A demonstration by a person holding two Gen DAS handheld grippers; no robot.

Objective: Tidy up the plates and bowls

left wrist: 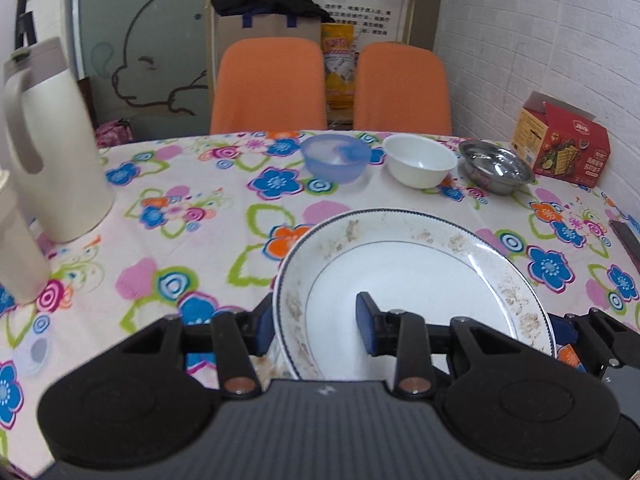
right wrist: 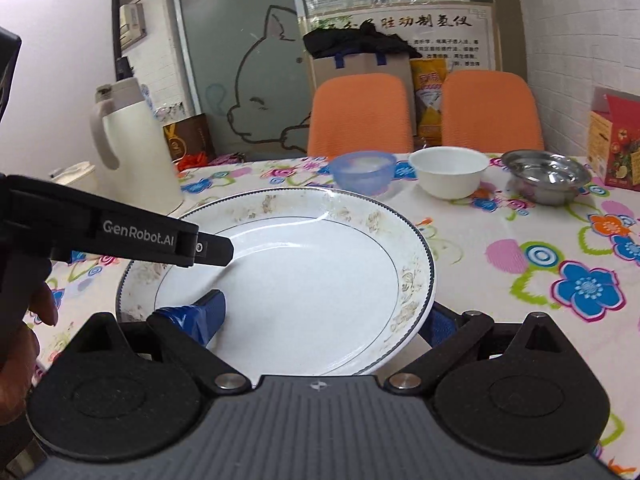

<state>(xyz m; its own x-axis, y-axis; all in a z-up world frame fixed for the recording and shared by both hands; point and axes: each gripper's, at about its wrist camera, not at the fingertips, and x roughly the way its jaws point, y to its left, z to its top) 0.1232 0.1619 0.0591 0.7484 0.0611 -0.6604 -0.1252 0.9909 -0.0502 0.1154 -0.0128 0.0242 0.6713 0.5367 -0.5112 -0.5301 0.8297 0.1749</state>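
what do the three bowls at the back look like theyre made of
Blue bowl: likely plastic, translucent with a cloudy matte look. White bowl: probably ceramic or melamine, opaque with a smooth gloss. Metal bowl: seemingly stainless steel, with mirror-like reflections.

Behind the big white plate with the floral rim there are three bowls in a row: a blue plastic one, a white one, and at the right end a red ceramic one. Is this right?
Not quite. The bowl at the right end is a shiny steel bowl, not red ceramic; the left wrist view shows it clearly. The rest holds: the translucent blue plastic bowl and the white bowl stand in a row behind the large white plate with the floral rim.
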